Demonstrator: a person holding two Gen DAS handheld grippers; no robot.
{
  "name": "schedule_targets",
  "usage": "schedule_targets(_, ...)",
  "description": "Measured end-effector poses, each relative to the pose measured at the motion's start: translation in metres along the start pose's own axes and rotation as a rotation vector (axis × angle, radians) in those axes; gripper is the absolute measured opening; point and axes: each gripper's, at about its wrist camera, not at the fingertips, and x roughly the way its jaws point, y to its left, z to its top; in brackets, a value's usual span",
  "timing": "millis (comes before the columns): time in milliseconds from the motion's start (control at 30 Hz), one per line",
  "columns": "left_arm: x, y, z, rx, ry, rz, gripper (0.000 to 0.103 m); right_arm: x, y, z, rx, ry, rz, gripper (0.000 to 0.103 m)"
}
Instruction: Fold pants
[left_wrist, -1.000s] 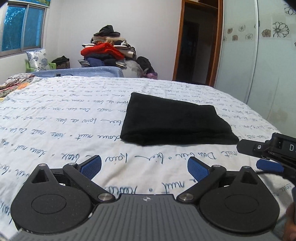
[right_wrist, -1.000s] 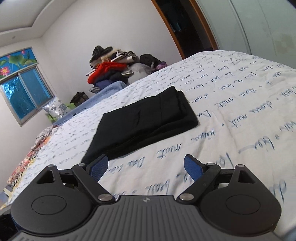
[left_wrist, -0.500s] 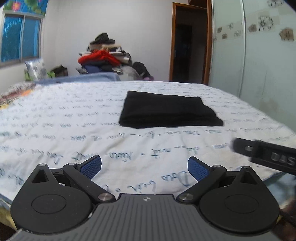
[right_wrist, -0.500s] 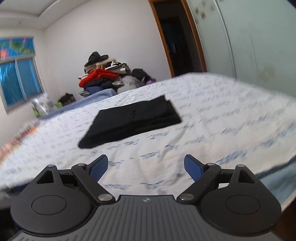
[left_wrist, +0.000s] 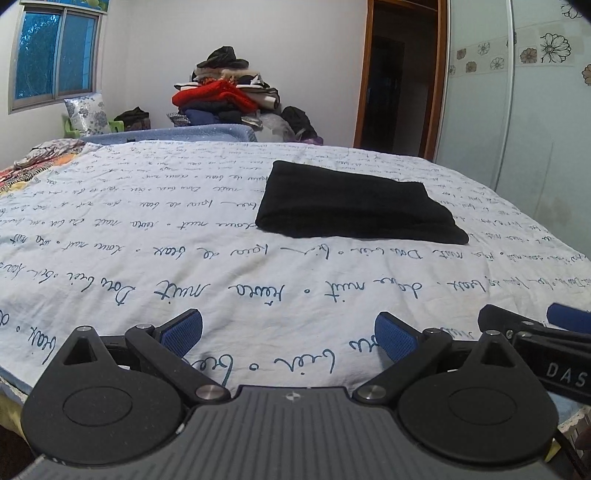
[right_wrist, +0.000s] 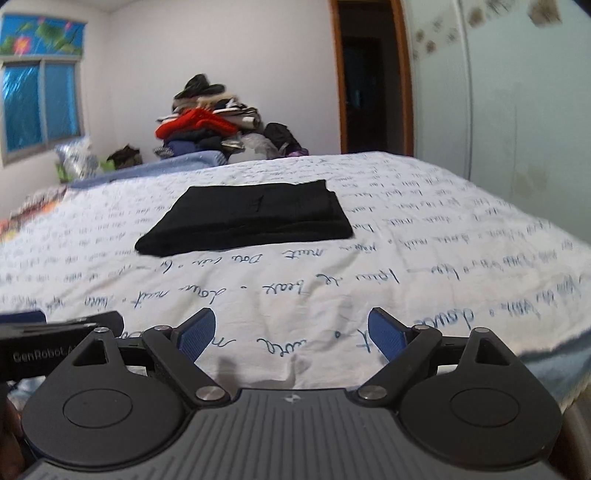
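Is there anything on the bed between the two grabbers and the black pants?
Nothing visible. Only bare bedsheet with blue writing lies between the open left gripper and the folded black pants. The same bare stretch lies ahead of the open right gripper. The clothes pile sits behind the bed.

1. The left wrist view looks from the bed's near edge, low over the bedsheet (left_wrist: 110, 236), toward the far wall.
2. The right wrist view sits just beside it, facing the same way.
3. Both share the black folded pants (left_wrist: 354, 205) (right_wrist: 251, 218), clothes pile (left_wrist: 225, 96) and doorway (left_wrist: 399, 81).
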Motion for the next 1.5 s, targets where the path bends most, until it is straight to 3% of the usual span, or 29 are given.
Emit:
schedule_targets(333,0.016,0.004,-0.005,-0.017,0.102,0.002,0.103,0.022,0.0,-0.012,0.007,0.14,0.0,0.098)
schedule_targets(1500,0.024,-0.004,-0.008,0.041,0.136,0.022,0.103,0.024,-0.002,-0.021,-0.004,0.123,0.011,0.103)
